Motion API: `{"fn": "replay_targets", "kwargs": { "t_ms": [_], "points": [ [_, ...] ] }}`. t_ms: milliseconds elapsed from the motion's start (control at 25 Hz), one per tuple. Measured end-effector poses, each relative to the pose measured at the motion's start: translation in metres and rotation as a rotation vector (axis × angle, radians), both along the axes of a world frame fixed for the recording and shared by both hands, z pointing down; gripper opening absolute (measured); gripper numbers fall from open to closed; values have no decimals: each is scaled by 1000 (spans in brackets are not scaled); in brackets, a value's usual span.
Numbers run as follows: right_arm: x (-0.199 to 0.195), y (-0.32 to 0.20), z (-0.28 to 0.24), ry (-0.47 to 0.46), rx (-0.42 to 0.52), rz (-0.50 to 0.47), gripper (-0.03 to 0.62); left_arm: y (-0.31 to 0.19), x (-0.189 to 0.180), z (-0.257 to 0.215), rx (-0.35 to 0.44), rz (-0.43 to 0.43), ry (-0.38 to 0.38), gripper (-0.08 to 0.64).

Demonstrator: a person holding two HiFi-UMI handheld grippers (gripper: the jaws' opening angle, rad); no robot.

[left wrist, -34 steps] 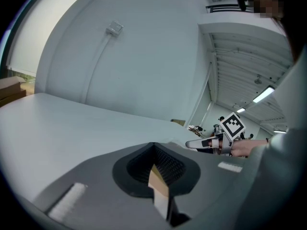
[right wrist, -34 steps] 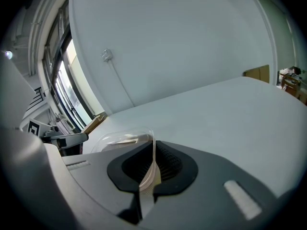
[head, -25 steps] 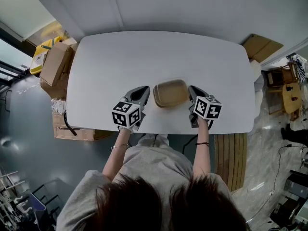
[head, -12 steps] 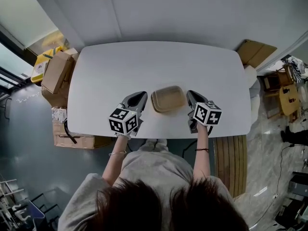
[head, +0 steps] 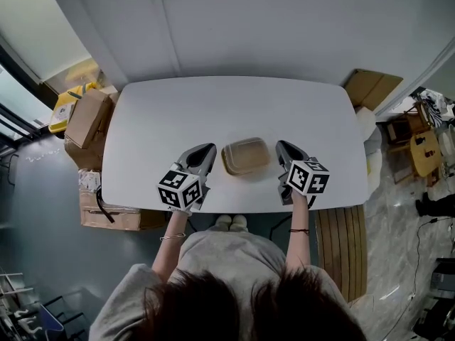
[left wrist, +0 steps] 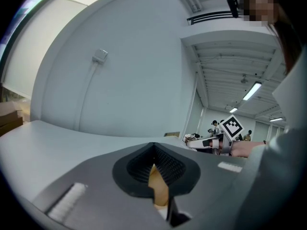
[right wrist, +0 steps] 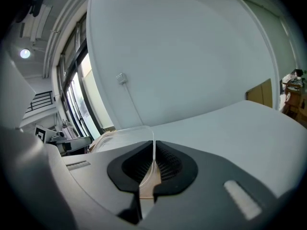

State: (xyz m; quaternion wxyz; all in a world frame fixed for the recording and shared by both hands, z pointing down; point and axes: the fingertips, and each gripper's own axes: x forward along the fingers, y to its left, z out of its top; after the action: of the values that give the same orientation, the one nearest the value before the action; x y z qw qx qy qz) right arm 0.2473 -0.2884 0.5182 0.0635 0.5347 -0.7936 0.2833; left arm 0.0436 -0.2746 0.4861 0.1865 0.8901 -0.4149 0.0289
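Observation:
A tan food container with a clear lid is held between my two grippers over the near part of the white table. My left gripper is shut on its left rim; in the left gripper view the tan edge sits pinched between the jaws. My right gripper is shut on the right rim, where the clear lid edge rises from between the jaws. Whether the container touches the table is not visible.
Cardboard boxes stand on the floor left of the table, and a flat cardboard piece leans at its far right corner. A wooden chair is further right. A grey wall with a cable box rises behind the table.
Both gripper views now show more wall and less table, so the grippers have tipped upward. In the head view the table sits lower and looks smaller. Both grippers kept hold of the container.

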Motion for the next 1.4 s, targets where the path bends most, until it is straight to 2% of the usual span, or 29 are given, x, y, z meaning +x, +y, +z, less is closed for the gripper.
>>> {"fn": "replay_targets", "kwargs": {
  "t_ms": [640, 1200, 1400],
  "points": [
    [-8, 15, -51, 3, 114, -30, 30, 17, -6, -59, 131, -7, 41, -11],
    [-8, 25, -77, 2, 176, -22, 29, 21, -11, -69, 163, -16, 51, -11],
    [-6, 30, -83, 41, 216, -18, 29, 22, -13, -71, 169, -24, 53, -11]
  ]
}}
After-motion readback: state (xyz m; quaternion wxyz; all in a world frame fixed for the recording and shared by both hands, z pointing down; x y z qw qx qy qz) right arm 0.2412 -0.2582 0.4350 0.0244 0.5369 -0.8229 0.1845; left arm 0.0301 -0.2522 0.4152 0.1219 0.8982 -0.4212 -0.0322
